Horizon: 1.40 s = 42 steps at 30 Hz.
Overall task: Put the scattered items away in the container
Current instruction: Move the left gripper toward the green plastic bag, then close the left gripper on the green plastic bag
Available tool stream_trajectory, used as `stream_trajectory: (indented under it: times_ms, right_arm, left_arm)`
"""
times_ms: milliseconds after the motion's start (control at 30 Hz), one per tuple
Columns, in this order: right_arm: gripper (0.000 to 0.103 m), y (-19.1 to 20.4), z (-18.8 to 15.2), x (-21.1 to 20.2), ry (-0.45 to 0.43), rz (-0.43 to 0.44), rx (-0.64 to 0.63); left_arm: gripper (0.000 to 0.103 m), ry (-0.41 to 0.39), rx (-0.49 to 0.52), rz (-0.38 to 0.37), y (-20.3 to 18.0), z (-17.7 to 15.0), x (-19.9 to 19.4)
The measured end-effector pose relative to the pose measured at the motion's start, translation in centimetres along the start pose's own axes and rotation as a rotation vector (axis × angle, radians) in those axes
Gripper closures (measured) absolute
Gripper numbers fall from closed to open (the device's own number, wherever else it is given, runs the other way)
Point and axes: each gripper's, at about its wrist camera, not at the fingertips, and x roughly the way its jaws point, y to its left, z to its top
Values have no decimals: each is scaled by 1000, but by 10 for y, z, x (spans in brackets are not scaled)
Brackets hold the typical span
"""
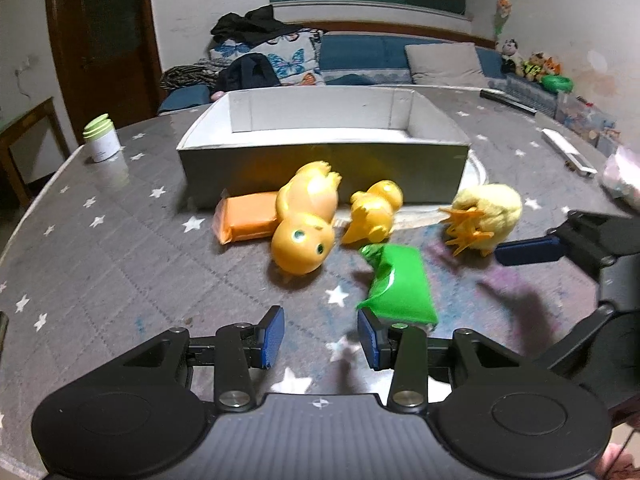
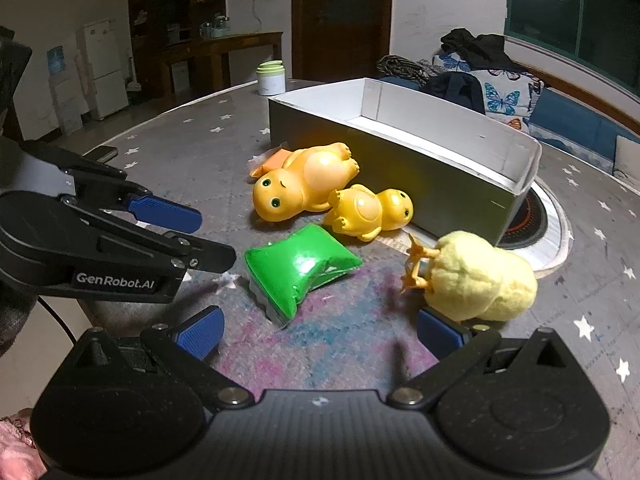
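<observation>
Five loose items are lying on the grey star-patterned desk (image 1: 100, 264), all in front of one open white cardboard box (image 1: 324, 146), which is sitting at 12 o'clock in the left wrist view.

Two are glossy orange-yellow plastic creature toys: the larger plastic toy (image 1: 306, 220) is lying on its back with its head pointing toward the camera, and the smaller plastic toy (image 1: 376, 210) is lying just beside it, toward 1 o'clock. One flat orange packet (image 1: 246, 220) is lying close beside the box wall at 11 o'clock, partly tucked behind the larger toy. One fluffy pale-yellow plush chick with orange feet (image 1: 486, 216) is resting on its side at 2 o'clock. One shiny green puffed packet (image 1: 400, 284) is lying nearest the camera.

Two hand-held grippers are hovering low over the desk. The left hand-held gripper (image 1: 321, 334) is standing wide apart with nothing between its blue pads, its right pad just beside the near edge of the green packet. The right hand-held gripper (image 2: 320, 332) is also spread wide and carrying nothing, its right pad near the plush chick.

One white jar with a pale green lid (image 1: 101, 140) is standing at 10 o'clock, well apart from the toys.
</observation>
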Motion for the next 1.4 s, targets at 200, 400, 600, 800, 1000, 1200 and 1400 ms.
stream_trajectory:
  times_ms: [200, 400, 600, 800, 1000, 1200, 1400]
  right_arm:
    - [4, 3, 4, 8, 3, 12, -19]
    - [9, 4, 6, 16, 2, 40, -22]
    - [17, -1, 9, 19, -1, 62, 4]
    - [24, -2, 11, 23, -1, 75, 6]
    - [37, 0, 13, 29, -3, 96, 6]
    - [45, -2, 14, 29, -11, 110, 24]
    - [49, 0, 16, 21, -34, 111, 20]
  left_arm:
    - [60, -3, 25, -70, -3, 14, 0]
    - [60, 18, 45, -159, -10, 26, 8]
    - [60, 55, 63, -179, -16, 35, 25]
    - [59, 79, 61, -209, -19, 39, 36]
    - [64, 105, 42, -247, -16, 41, 42]
    - [68, 106, 21, -252, -13, 40, 42]
    - [71, 75, 16, -248, -13, 42, 30]
